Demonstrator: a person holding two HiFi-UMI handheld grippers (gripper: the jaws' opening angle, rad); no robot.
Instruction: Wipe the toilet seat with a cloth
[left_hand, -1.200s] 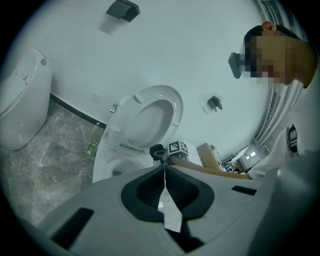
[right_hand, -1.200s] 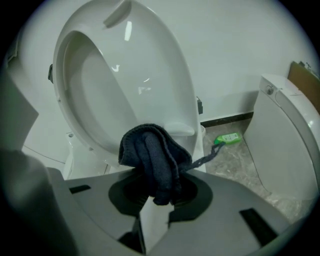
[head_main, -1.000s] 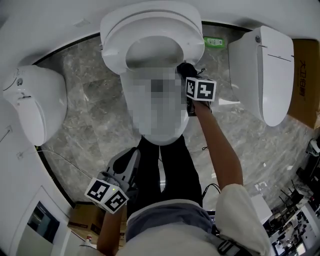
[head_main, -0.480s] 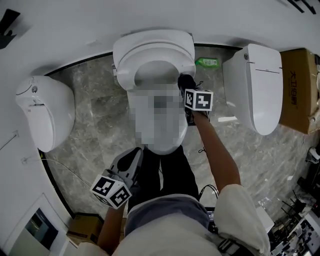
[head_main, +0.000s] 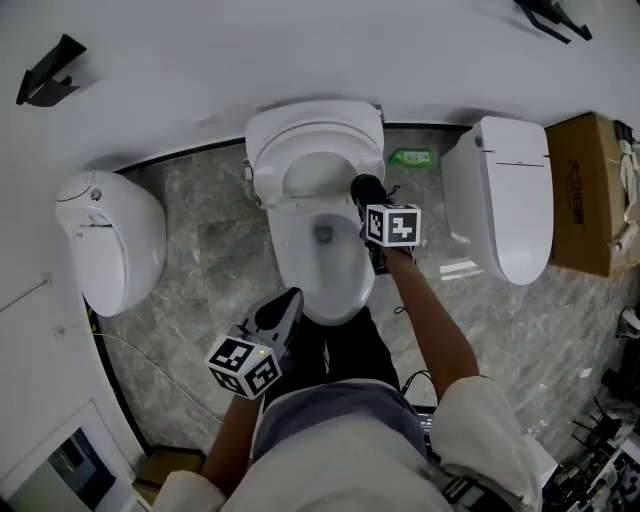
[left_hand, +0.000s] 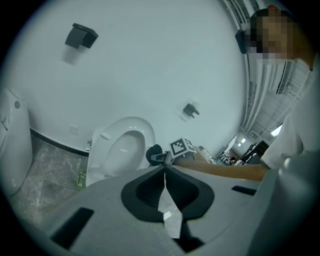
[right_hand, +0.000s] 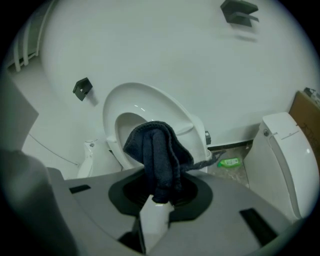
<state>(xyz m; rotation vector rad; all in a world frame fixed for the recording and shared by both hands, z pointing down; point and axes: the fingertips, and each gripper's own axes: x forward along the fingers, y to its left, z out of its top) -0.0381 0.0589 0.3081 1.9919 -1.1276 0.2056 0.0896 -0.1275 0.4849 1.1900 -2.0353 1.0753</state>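
Observation:
A white toilet (head_main: 320, 255) stands against the wall with its seat (head_main: 314, 140) raised. My right gripper (head_main: 371, 196) is at the bowl's right rim near the hinge, shut on a dark blue cloth (head_main: 367, 187). In the right gripper view the cloth (right_hand: 156, 151) hangs bunched out of the right gripper (right_hand: 158, 186) in front of the upright seat (right_hand: 150, 107). I cannot tell whether it touches the seat. My left gripper (head_main: 289, 301) hovers by the bowl's front left. In the left gripper view the left gripper (left_hand: 164, 171) is shut with nothing in it.
Two other white toilets stand left (head_main: 108, 240) and right (head_main: 500, 195) on the grey marble floor. A green bottle (head_main: 411, 157) lies by the wall, a cardboard box (head_main: 592, 190) is far right, and a black bracket (head_main: 48, 84) is on the wall.
The head view has pulled back, so the toilet looks smaller. My left gripper has come closer to the bowl's front. The right gripper stays at the right rim with the cloth.

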